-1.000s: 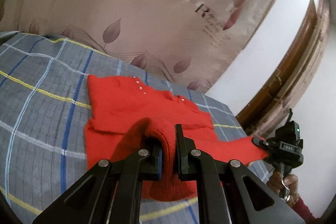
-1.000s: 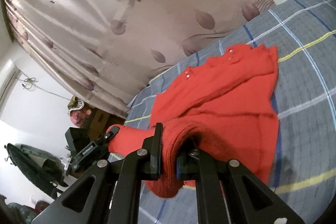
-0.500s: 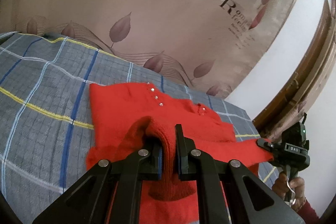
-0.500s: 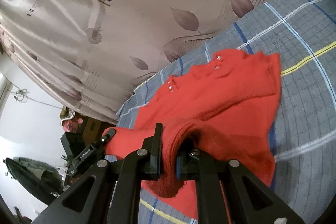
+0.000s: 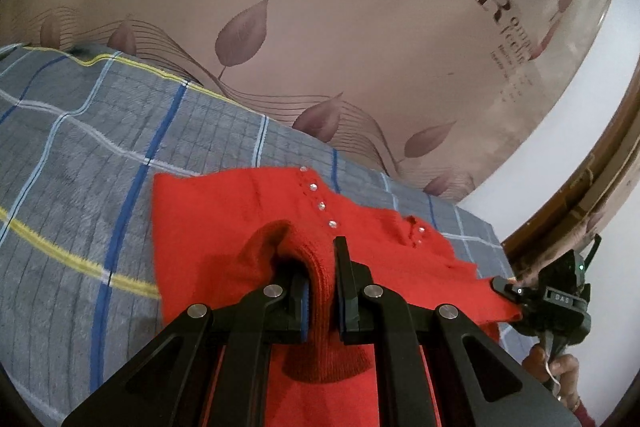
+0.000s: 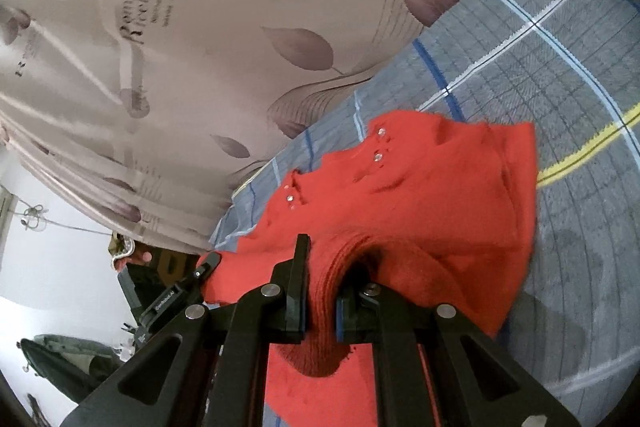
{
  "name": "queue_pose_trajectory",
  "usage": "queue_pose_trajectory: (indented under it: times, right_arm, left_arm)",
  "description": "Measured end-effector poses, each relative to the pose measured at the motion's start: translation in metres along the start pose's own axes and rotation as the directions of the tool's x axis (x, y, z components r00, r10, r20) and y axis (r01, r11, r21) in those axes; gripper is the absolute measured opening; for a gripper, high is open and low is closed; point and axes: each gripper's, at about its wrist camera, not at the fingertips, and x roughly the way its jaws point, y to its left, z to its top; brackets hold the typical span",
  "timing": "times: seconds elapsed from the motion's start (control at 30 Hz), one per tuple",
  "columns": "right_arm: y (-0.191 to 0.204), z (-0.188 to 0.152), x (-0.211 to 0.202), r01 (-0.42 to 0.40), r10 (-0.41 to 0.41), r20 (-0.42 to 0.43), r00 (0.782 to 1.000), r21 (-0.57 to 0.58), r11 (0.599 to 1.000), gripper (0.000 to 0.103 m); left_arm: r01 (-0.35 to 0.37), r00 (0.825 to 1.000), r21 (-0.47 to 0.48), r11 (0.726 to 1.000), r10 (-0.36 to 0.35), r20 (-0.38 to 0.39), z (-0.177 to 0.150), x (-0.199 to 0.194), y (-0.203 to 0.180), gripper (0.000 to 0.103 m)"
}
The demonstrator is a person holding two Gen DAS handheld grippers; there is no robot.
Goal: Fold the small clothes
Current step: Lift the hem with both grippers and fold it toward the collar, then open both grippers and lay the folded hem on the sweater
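A small red knitted sweater (image 5: 224, 219) with shiny studs near its neckline lies on a grey plaid blanket (image 5: 80, 155). My left gripper (image 5: 322, 291) is shut on a ribbed edge of the sweater, lifted into a hump over the body. In the right wrist view my right gripper (image 6: 322, 295) is shut on another ribbed edge of the same red sweater (image 6: 440, 195). Each gripper shows in the other's view: the right gripper (image 5: 508, 285) pinches red fabric at the far right, the left gripper (image 6: 206, 265) at the left. The held edge hangs stretched between them.
A beige curtain (image 5: 320, 27) with leaf prints and lettering hangs right behind the blanket's far edge. A wooden frame (image 5: 580, 195) and a white wall stand at the right. A person's hand (image 5: 560, 379) holds the right gripper. Dark clothes (image 6: 68, 351) hang at the left.
Both grippers carried the held edge forward over the sweater towards the curtain and a little lower. The sweater's far end and studs now sit closer, and less of the body shows uncovered.
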Motion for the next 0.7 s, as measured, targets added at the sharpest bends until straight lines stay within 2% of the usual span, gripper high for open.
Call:
queue_pose_trajectory:
  times: [0.1,0.17,0.23,0.37,0.4,0.47,0.53,0.6,0.63,0.7]
  right_arm:
    - [-0.010,0.006,0.004,-0.026,0.026,0.008,1.000,0.034,0.999,0.013]
    - [-0.019,0.011,0.005,-0.049,0.046,0.036,0.998,0.082,0.995,0.015]
    - [-0.030,0.015,0.003,-0.095,0.086,0.073,0.994,0.138,0.986,0.022]
    - [-0.041,0.015,-0.006,-0.171,0.140,0.171,0.975,0.184,0.968,0.062]
    - [-0.042,0.013,-0.013,-0.180,0.141,0.211,0.967,0.179,0.967,0.065]
    - [-0.044,0.011,-0.021,-0.204,0.158,0.235,0.959,0.185,0.962,0.065]
    - [-0.046,0.006,-0.027,-0.213,0.166,0.234,0.958,0.190,0.958,0.065]
    - [-0.043,-0.002,-0.032,-0.206,0.165,0.231,0.959,0.164,0.965,0.066]
    - [-0.043,-0.005,-0.033,-0.201,0.163,0.227,0.960,0.156,0.967,0.066]
    - [-0.041,-0.013,-0.034,-0.179,0.148,0.206,0.967,0.142,0.973,0.066]
  left_arm:
    - [0.008,1.000,-0.017,1.000,-0.008,-0.016,0.004,0.009,0.003,0.010]
    - [0.028,0.999,-0.061,0.998,-0.029,-0.027,0.009,0.013,0.008,0.022]
    - [0.068,0.996,-0.143,0.987,-0.075,-0.041,0.013,0.017,0.016,0.030]
    - [0.123,0.992,-0.270,0.955,-0.125,0.009,0.020,0.014,0.029,0.043]
    - [0.134,0.991,-0.287,0.948,-0.132,0.027,0.022,0.012,0.031,0.046]
    - [0.127,0.992,-0.290,0.949,-0.118,0.051,0.025,0.008,0.031,0.054]
    - [0.068,0.995,-0.254,0.965,-0.045,0.093,0.028,0.000,0.027,0.059]
    - [0.047,0.986,-0.215,0.975,-0.010,0.169,0.032,-0.014,0.024,0.074]
    - [0.076,0.982,-0.207,0.975,-0.038,0.184,0.035,-0.018,0.024,0.083]
    - [0.139,0.978,-0.205,0.969,-0.103,0.179,0.043,-0.022,0.027,0.085]
